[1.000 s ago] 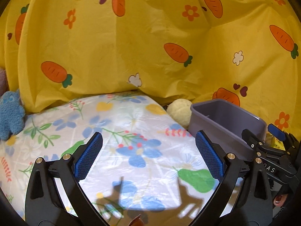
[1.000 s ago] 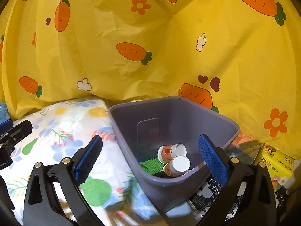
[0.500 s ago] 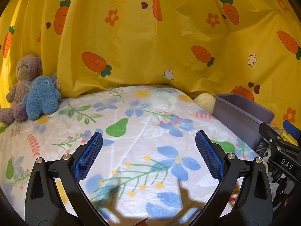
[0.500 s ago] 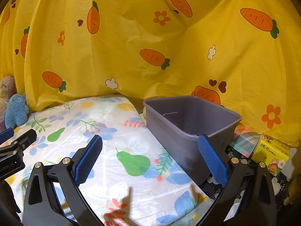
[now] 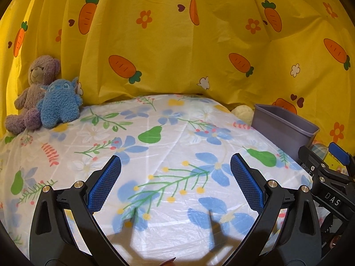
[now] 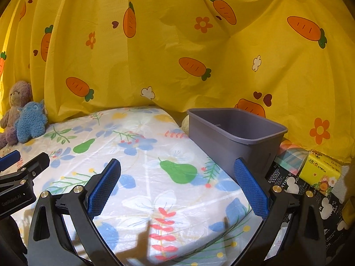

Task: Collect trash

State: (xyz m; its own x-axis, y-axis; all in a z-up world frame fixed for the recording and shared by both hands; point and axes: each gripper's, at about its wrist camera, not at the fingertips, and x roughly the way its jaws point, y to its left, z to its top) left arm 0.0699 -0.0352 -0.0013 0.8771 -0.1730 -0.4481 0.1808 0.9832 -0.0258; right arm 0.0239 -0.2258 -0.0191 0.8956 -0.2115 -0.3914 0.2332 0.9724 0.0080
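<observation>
Right wrist view, bin: grey plastic bin (image 6: pixel 235 137) stands upright at the right edge of the floral sheet (image 6: pixel 142 159), just ahead of the right gripper's right finger; its inside cannot be seen from this angle.
Left wrist view, bin: same grey bin (image 5: pixel 286 130) at far right, beside a pale yellow round plush (image 5: pixel 243 113) that lies against the curtain.
Right gripper: right gripper (image 6: pixel 177 187) hangs above the sheet with its blue-padded jaws spread wide, nothing between them.
Left gripper: left gripper (image 5: pixel 176 184) likewise spread wide and empty above the sheet; its shadow falls on the cover below.
Cross views: each gripper shows at the edge of the other's view, the left one at the left edge of the right wrist view, the right one at the right edge of the left wrist view.
Surface: white sheet printed with blue flowers and green pears.
Right of bin: yellow tissue pack (image 6: pixel 321 173) and a black printed sheet (image 6: pixel 310 190), near the bin's base.
Far left: purple teddy bear (image 5: pixel 33 90) and blue plush (image 5: pixel 58 104), touching, seated against the curtain.
Backdrop: yellow carrot-print curtain (image 5: pixel 177 44) across the rear.
</observation>
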